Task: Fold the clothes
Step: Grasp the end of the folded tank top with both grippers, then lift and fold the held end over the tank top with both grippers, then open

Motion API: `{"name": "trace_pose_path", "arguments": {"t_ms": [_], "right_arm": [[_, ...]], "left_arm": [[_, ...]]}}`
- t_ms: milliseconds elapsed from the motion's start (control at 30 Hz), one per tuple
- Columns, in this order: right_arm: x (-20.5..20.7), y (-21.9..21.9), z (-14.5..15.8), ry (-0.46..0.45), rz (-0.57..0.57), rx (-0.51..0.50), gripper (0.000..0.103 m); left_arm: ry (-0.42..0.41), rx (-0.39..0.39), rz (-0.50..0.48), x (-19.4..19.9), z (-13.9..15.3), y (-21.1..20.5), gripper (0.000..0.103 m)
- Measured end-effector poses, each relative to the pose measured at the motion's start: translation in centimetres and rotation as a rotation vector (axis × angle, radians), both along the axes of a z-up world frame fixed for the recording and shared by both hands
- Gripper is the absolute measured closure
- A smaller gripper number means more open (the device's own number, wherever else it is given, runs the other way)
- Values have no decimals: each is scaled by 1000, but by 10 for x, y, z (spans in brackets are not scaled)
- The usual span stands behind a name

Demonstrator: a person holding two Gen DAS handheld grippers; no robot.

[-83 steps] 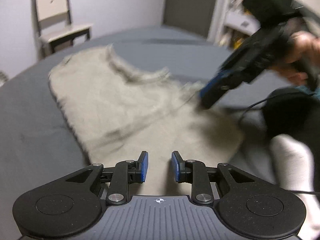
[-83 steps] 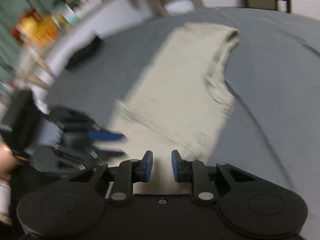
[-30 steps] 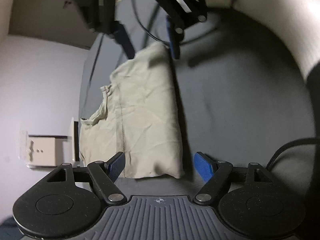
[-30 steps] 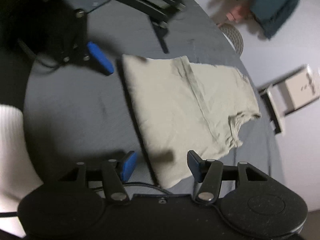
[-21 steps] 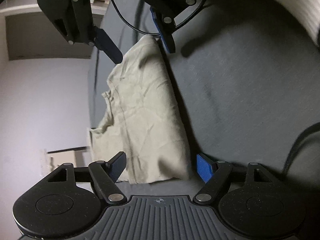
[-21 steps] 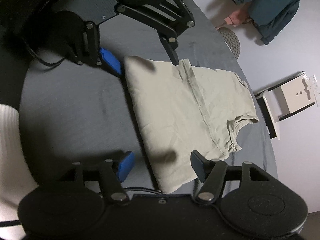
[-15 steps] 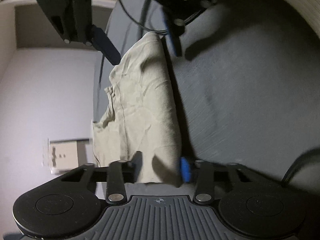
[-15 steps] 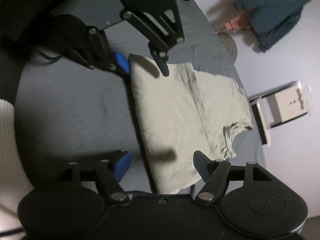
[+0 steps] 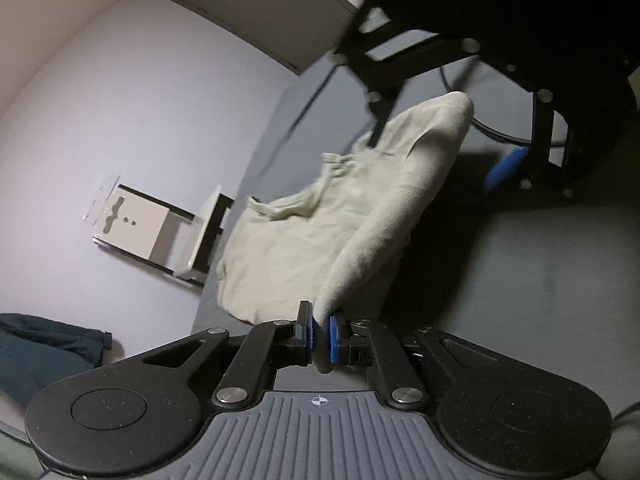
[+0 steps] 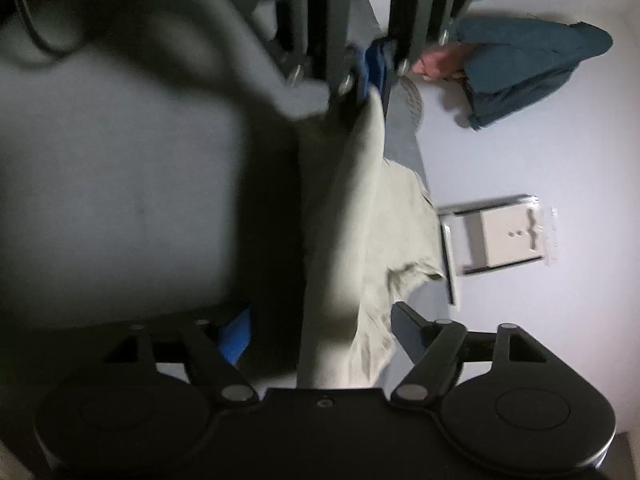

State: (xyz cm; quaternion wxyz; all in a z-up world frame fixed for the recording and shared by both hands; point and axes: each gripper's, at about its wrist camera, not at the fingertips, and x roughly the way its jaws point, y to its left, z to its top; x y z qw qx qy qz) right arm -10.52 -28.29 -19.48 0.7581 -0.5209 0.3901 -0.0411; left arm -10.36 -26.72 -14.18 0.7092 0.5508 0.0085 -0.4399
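We find the beige shirt (image 9: pixel 320 232) on the grey bed cover (image 9: pixel 520 272), already doubled lengthwise, with its near folded edge raised off the cover. The left gripper (image 9: pixel 319 336) is pinching one corner of that edge, cloth bunched between its blue pads (image 9: pixel 333 338). The right gripper (image 10: pixel 320 332) stands spread wide, the shirt's other corner lying between its jaws but not clamped; in the left wrist view its fingers frame the far corner of the shirt.

In our judgement the step in hand is securing both corners for the next fold. The right jaws should close on both layers at the corner, well in from the hem, so neither layer slips. Both corners should then rise level and travel together toward the collar end of the shirt, near the pale chair (image 9: pixel 132 228), keeping the edge taut. A one-sided lift would skew the fold and drag the lower layer.
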Motion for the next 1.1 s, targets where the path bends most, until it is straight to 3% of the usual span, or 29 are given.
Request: {"name": "trace_pose_path", "arguments": {"t_ms": [67, 200, 333, 700, 1100], "right_arm": [[4, -9, 0, 8, -35, 2, 87], [0, -15, 19, 3, -33, 75, 92], [-13, -10, 43, 34, -1, 142, 93], [-75, 3, 120, 243, -1, 419, 93], [13, -71, 129, 346, -140, 718, 90]], "left_arm": [[16, -2, -8, 4, 3, 8, 96], [53, 10, -53, 0, 8, 20, 97], [90, 21, -103, -9, 19, 36, 97], [268, 52, -245, -75, 79, 86, 97], [563, -4, -71, 32, 52, 39, 97]]}}
